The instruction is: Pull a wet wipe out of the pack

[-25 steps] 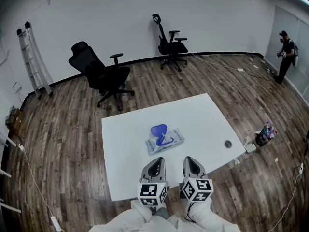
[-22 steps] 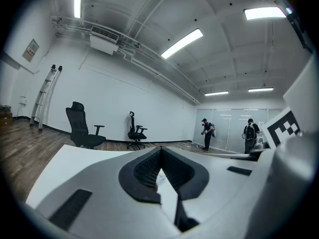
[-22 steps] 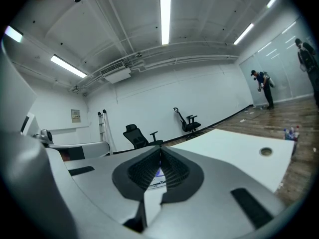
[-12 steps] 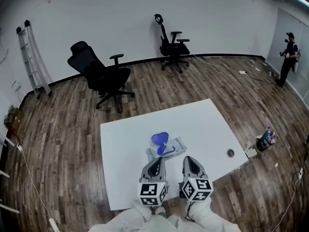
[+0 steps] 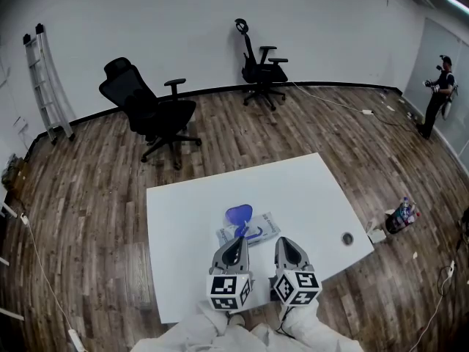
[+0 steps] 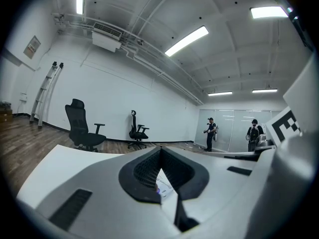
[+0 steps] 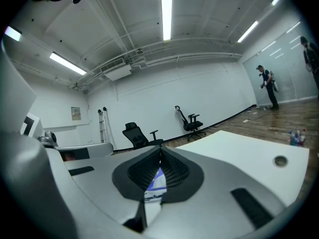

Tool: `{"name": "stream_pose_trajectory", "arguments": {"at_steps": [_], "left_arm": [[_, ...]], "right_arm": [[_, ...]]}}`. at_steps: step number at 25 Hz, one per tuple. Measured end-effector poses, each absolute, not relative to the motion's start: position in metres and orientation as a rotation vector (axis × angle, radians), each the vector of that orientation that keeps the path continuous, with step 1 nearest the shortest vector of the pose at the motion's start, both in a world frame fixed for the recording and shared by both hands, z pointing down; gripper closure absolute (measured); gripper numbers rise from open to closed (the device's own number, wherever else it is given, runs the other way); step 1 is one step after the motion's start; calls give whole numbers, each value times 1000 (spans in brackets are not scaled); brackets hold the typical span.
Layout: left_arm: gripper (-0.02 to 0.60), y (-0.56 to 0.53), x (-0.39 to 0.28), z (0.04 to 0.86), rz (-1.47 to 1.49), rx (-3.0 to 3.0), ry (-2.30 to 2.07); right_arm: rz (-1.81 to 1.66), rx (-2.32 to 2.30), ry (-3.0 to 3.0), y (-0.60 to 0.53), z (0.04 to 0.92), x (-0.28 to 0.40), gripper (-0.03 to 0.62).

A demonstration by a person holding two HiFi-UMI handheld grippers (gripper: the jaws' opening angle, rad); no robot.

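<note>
On table, wipe pack crosswise.

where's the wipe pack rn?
Head view: the wipe pack lies near the middle of the white table, just ahead of the left tongs and right tongs.

White table w/ small round disc nr right edge; black chair + 2nd chair behind; ladder vs left wall; person far right.

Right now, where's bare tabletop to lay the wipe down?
Free: the far half of the table beyond the wipe pack, the strip left of it, and between it and the small round disc. Crowded: the near edge, around the left tongs and right tongs.
</note>
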State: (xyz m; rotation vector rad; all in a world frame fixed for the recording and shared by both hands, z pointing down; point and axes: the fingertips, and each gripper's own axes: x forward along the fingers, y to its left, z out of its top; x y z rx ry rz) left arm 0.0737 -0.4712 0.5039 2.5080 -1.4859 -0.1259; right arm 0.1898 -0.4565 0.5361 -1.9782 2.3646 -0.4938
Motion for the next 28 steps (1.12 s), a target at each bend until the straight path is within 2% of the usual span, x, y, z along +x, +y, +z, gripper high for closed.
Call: {"name": "stream_pose_trajectory", "arguments": {"at_steps": [13,28], "left_arm": [[583,-464,76,522,-61,2419,-1539],[583,-449,32,535,-17,2323,-1698]], "right_arm": [[-587,-1909,2465,-461,555,186,585],[-688,-1755,2593,-498,596,152,582]]}}
